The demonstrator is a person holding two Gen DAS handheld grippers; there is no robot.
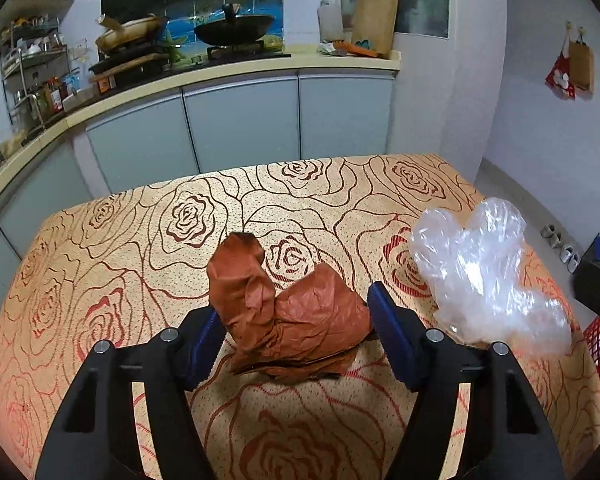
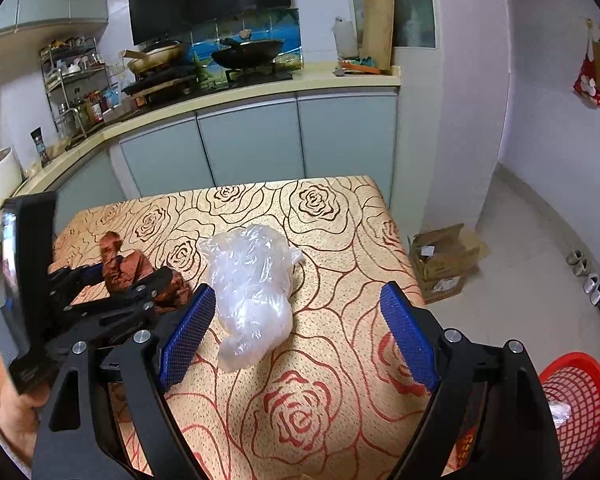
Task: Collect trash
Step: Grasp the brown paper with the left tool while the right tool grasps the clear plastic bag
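Observation:
A crumpled brown paper bag [image 1: 284, 312] lies on the rose-patterned table [image 1: 148, 240]. My left gripper [image 1: 296, 340] is open, its blue pads on either side of the bag, close to it. A crumpled clear plastic bag [image 1: 476, 276] lies to the right of it. In the right wrist view the plastic bag [image 2: 252, 292] lies just ahead of my open right gripper [image 2: 300, 336], nearer the left pad. The left gripper [image 2: 120, 280] around the brown paper [image 2: 120, 264] shows at the left.
A red mesh basket [image 2: 576, 396] stands on the floor at the table's right, with something pale inside. An open cardboard box [image 2: 444, 264] sits on the floor beyond the table. A kitchen counter [image 2: 260, 84] with pans runs behind the table.

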